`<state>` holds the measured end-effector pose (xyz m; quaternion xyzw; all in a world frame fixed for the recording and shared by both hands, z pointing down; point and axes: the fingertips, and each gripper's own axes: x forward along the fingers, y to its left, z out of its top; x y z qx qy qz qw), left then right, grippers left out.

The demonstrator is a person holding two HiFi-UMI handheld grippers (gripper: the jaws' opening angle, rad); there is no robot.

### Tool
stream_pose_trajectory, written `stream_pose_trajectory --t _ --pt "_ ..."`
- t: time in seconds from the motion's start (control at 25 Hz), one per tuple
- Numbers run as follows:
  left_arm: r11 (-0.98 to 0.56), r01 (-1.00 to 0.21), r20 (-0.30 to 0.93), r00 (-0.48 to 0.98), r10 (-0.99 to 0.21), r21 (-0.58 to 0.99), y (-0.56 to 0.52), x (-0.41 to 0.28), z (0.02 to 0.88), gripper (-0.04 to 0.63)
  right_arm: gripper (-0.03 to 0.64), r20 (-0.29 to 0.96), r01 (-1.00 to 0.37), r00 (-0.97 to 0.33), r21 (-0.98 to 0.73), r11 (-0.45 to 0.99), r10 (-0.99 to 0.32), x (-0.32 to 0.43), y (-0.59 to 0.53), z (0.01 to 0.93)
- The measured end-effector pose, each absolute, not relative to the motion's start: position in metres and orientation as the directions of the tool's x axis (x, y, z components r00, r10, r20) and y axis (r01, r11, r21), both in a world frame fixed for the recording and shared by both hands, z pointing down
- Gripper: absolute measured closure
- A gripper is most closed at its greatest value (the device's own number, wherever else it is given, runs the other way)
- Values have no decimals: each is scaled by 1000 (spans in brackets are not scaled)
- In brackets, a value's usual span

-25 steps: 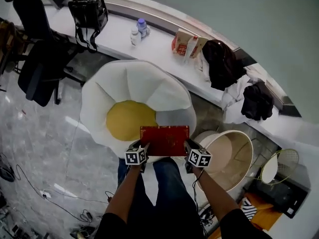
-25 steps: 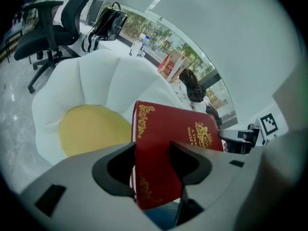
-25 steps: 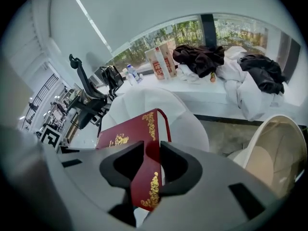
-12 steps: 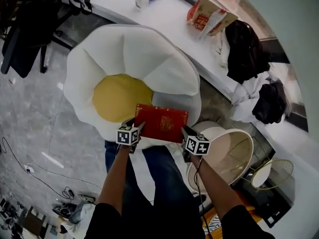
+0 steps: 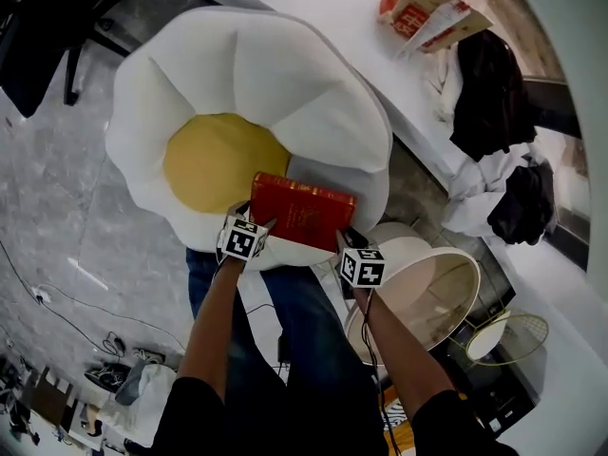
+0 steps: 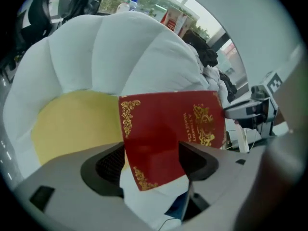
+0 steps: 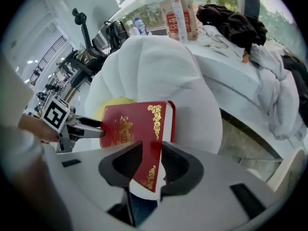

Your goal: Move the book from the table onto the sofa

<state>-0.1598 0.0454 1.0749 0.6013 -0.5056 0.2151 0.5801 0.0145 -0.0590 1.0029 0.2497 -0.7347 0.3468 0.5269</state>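
Book (image 5: 302, 218) on sofa (image 5: 275, 84); L gripper (image 6: 151, 159) just opened round its corner, R gripper (image 7: 151, 163) easing, pinching edge.

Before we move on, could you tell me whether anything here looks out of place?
Yes: the red book sits askew and tilted at the front rim of the sofa, mostly off the yellow centre and close to the person's jeans. It may slide off.

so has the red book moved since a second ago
Yes: the book has shifted from the sofa's front edge inward, closer to its yellow seat.
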Motion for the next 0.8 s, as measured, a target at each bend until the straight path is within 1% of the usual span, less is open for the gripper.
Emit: stream_pose_trajectory --t 0.2,0.44,0.64,0.72,0.8 --pt "225 -826 830 420 -367 517 48 -157 1084 249 476 940 -756 -340 -273 595 -1 17 -62 1007" --pt "193 -831 825 435 -361 522 46 -152 1083 249 476 925 -726 -378 -315 612 28 21 -57 1004" --pt "181 -773 775 527 -348 607 45 -135 1069 250 476 928 -721 -370 -314 617 41 29 -47 1002" --pt "177 -762 762 538 -362 622 45 -132 1058 250 476 926 -714 -376 -314 626 34 28 -44 995" --pt "193 -737 737 542 -404 648 44 -130 1041 250 477 919 -696 -394 -315 645 23 22 -41 982"
